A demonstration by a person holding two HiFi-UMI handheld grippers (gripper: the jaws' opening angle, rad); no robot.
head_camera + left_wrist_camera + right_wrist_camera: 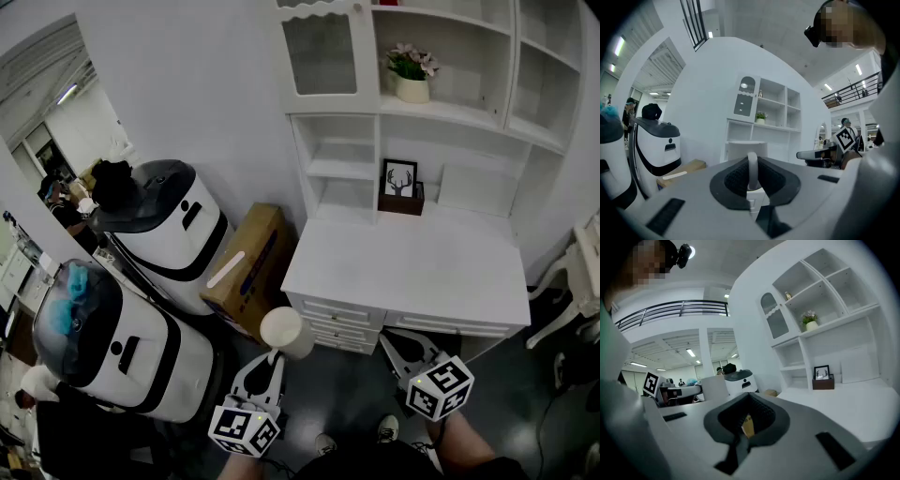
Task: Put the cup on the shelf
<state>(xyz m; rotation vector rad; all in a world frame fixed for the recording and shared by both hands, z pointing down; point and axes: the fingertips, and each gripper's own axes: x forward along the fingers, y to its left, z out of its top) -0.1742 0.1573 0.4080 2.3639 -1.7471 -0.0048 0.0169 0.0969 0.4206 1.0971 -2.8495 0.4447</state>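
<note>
We see a white tabletop (403,267) by the wall with a white shelf (441,111) on it, and from the head view the cup (286,330) is up in the air by the front corner, held by the left tool (274,355), with the right tool (387,338) beside it. In the left gripper view, the jaws pinch the cup's handle (752,168). In the right gripper view, the jaws sit closed and hold nothing.

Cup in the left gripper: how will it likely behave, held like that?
The cup looks rigid and smooth, so probably slippery. The left gripper pinches only its thin handle, so the body may pivot. It seems ceramic, likely fragile if knocked against the desk.
</note>
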